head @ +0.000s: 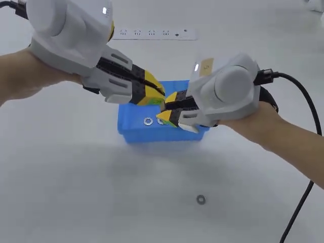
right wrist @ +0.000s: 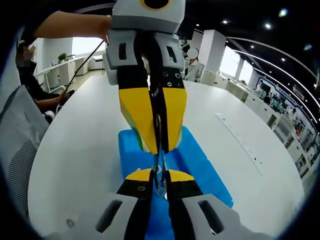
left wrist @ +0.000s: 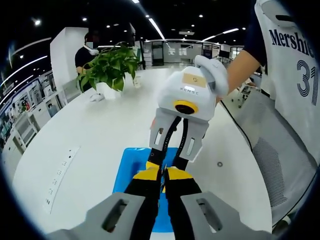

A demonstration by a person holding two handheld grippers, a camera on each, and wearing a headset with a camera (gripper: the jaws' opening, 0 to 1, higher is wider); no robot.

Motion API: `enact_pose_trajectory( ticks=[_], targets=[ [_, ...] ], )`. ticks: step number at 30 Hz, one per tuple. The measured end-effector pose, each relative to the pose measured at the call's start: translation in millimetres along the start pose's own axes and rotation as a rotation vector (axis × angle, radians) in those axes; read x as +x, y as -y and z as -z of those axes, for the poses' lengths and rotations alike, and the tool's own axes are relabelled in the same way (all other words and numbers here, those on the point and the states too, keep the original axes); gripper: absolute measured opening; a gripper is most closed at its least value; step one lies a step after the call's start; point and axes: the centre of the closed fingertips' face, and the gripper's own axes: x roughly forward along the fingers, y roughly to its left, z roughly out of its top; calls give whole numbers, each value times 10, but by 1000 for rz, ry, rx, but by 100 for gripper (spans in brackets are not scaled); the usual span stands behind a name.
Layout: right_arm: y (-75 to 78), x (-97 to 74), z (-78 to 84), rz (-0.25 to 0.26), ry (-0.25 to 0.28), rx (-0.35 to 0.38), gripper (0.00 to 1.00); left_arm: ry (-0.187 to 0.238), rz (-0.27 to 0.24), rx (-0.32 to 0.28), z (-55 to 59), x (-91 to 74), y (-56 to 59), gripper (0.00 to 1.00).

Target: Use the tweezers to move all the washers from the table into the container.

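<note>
two washers (head: 148,121) lie in the container (head: 132,132); another washer (head: 201,199) lies on the table (head: 76,192), nearer and right. a power strip (head: 152,34) lies far behind. left gripper (head: 159,91) and right gripper (head: 169,112), tweezers (right wrist: 159,180) between its jaws, meet over the container.

White tabletop (head: 76,192): broad, bare, matte.
Power strip (head: 154,34): white, multi-socket, lying flat on the far tabletop.
Potted plant (left wrist: 111,67): leafy green, at the far tabletop end.
Person (left wrist: 86,52): dark top, just behind the plant.
Office chair (left wrist: 280,170): grey, apparently mesh-backed, beside the tabletop.
Ceiling light strips (left wrist: 155,27): lit.
</note>
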Motion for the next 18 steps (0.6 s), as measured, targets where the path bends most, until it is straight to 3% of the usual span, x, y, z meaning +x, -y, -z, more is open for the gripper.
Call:
enact_pose_trajectory(
  ticks=[12,18],
  targets=[
    [-13,-80,-99,10,22,-9,12,6,-11,22,-73,-71,26,7],
    [-22,-209,-225,26,55,-18,12,17,-20,56,-201,-168,68,6]
  ],
)
